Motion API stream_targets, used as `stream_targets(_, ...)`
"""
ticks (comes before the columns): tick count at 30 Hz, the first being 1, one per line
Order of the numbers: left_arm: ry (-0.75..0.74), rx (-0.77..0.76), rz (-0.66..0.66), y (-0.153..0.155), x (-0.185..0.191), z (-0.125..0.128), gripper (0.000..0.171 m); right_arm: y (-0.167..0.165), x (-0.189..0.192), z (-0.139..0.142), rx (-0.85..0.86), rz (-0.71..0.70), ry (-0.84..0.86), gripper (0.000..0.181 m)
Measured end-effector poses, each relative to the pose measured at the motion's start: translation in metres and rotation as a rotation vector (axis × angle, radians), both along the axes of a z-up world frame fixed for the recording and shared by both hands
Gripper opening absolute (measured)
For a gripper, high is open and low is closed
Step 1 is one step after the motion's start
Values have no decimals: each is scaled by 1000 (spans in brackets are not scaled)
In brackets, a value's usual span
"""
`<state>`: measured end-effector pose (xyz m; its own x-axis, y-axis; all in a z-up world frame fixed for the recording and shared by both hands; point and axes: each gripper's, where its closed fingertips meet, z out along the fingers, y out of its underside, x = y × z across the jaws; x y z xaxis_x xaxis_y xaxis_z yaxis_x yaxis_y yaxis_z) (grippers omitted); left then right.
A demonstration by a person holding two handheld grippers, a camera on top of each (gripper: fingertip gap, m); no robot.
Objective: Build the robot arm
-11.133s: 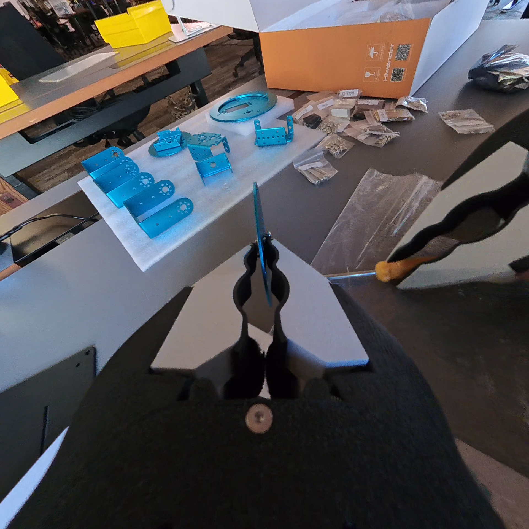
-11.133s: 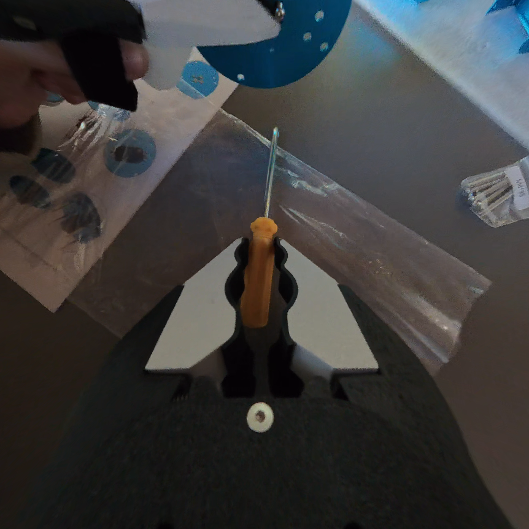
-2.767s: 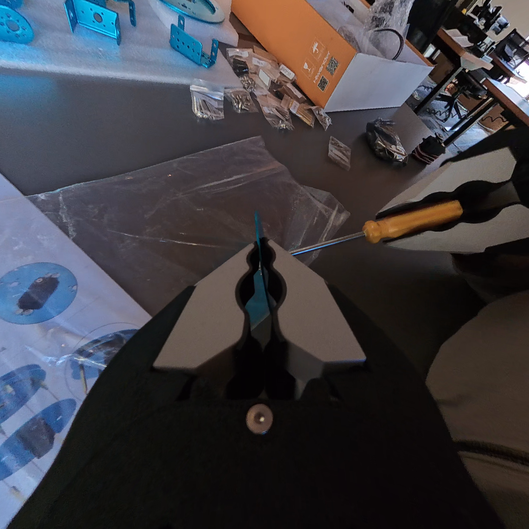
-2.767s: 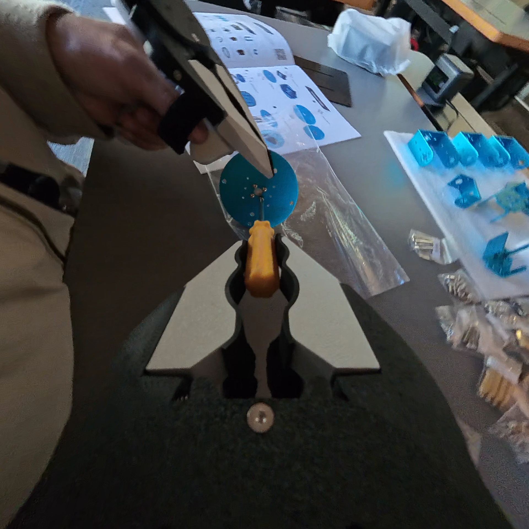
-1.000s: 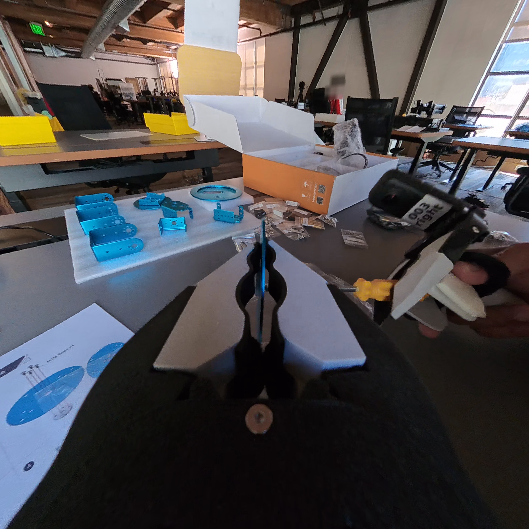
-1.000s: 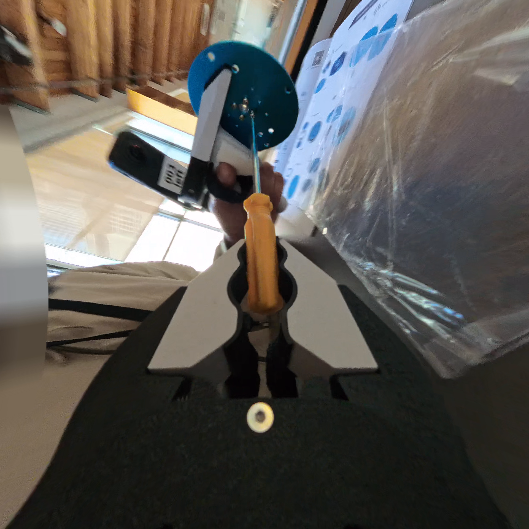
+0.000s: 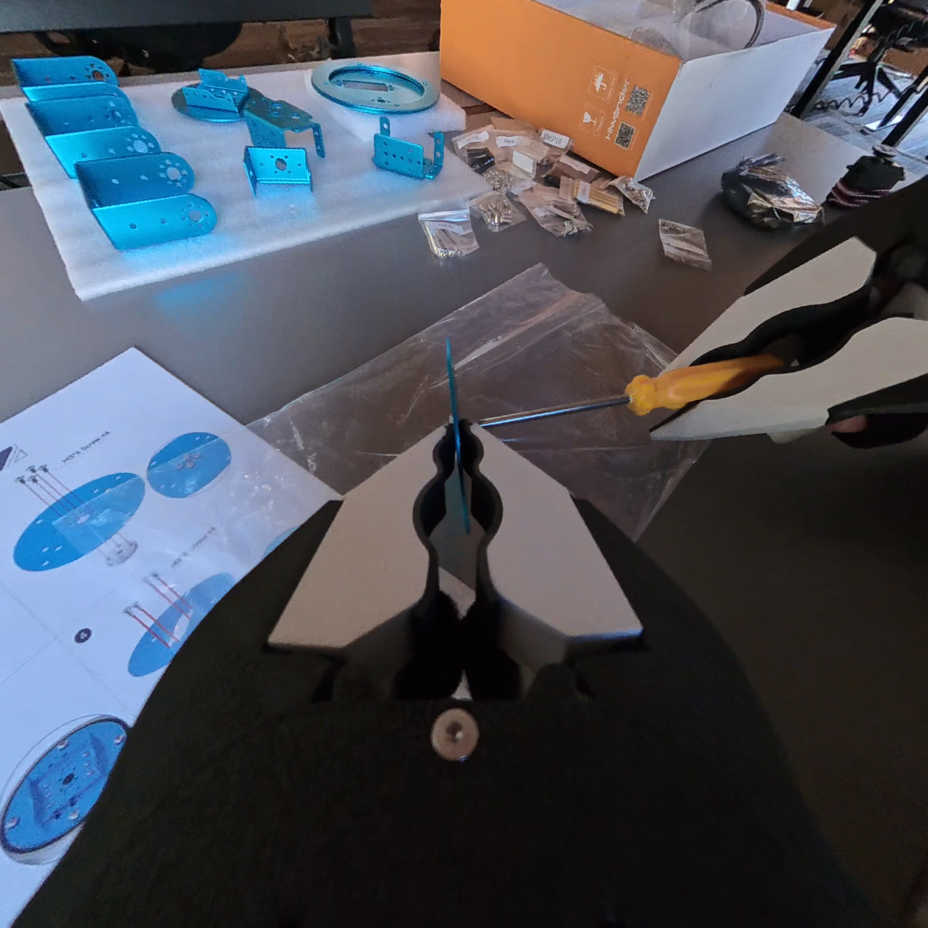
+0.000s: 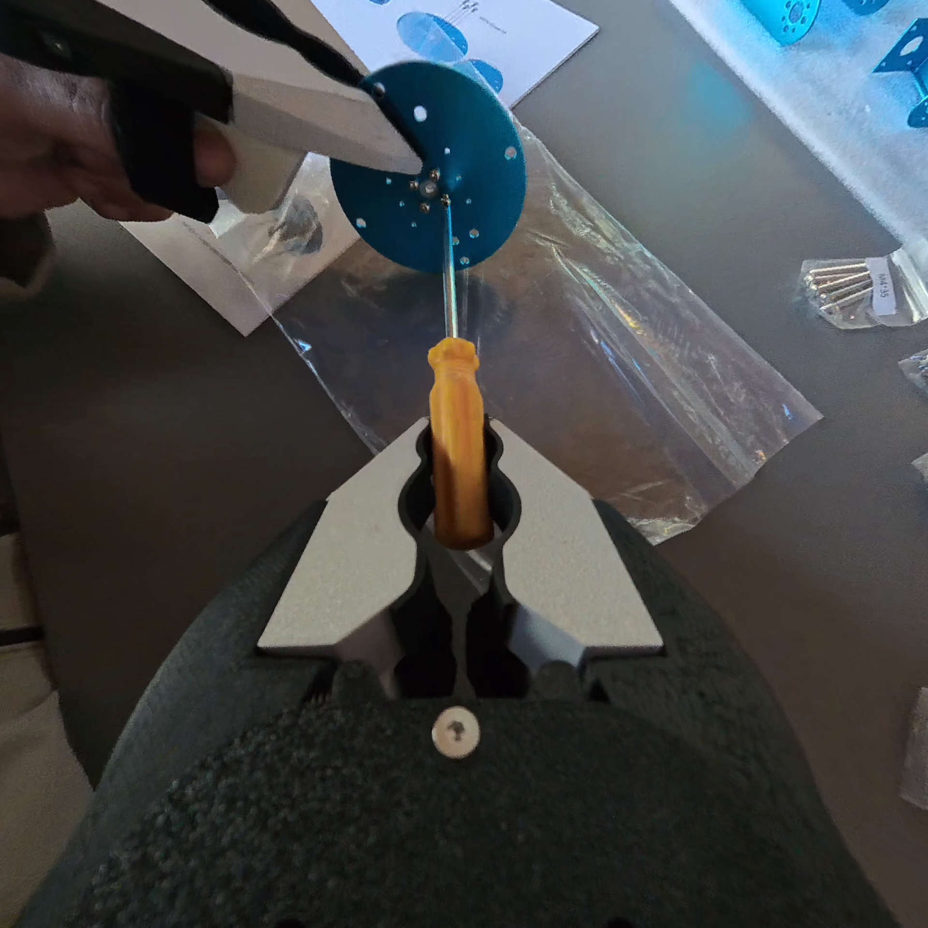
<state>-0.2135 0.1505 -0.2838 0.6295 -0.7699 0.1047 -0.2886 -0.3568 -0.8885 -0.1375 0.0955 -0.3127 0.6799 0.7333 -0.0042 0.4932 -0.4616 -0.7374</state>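
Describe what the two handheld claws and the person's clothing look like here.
Both the left claw and right claw have textured black bodies, one silver screw at the centre, and light grey wedge-shaped fingers lined with wavy black pads. In the right wrist view a black strap crosses the hand on the left claw, and a beige garment shows.
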Motion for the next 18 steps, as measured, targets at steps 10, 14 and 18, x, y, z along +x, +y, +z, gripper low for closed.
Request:
stream_targets(10,94,-60,-46,3,1,-18,15,6,2,4,113,74,-141,15)
stream_targets(14,83,-89,-50,3,2,-21,13,6,3,3,108,74,-141,15)
stream_targets(18,121,-115,-83,-1,4,-25,11,6,4,3,108,77,-140,15)
